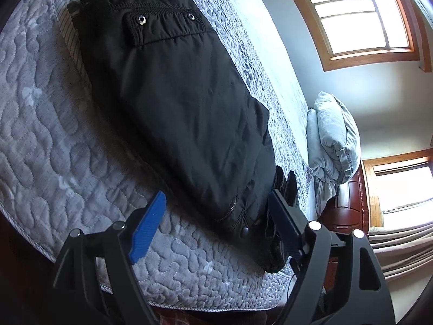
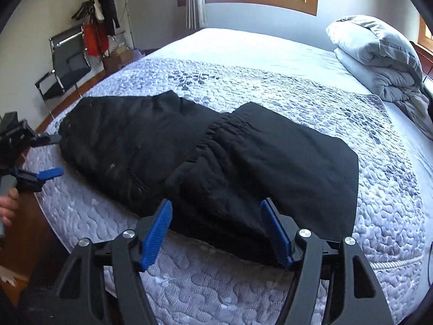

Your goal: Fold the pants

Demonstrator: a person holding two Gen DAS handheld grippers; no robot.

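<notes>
Black padded pants (image 2: 243, 157) lie flat on the quilted mattress (image 2: 243, 292), legs doubled over near the bed's near edge. In the left wrist view the pants (image 1: 167, 89) run away from me, pocket flap at the far end. My left gripper (image 1: 219, 197) is open, its blue fingers (image 1: 148, 233) straddling the pants' near end with the zipper and snap; it holds nothing. It also shows at the left edge of the right wrist view (image 2: 51, 157). My right gripper (image 2: 216, 205) is open, its jaws spread over the pants' near edge, empty.
A folded grey duvet (image 2: 379, 62) lies at the head of the bed. A black chair (image 2: 67, 65) and a coat rack (image 2: 97, 21) stand by the far wall. Windows (image 1: 360, 19) are bright. Wooden floor lies below the mattress edge.
</notes>
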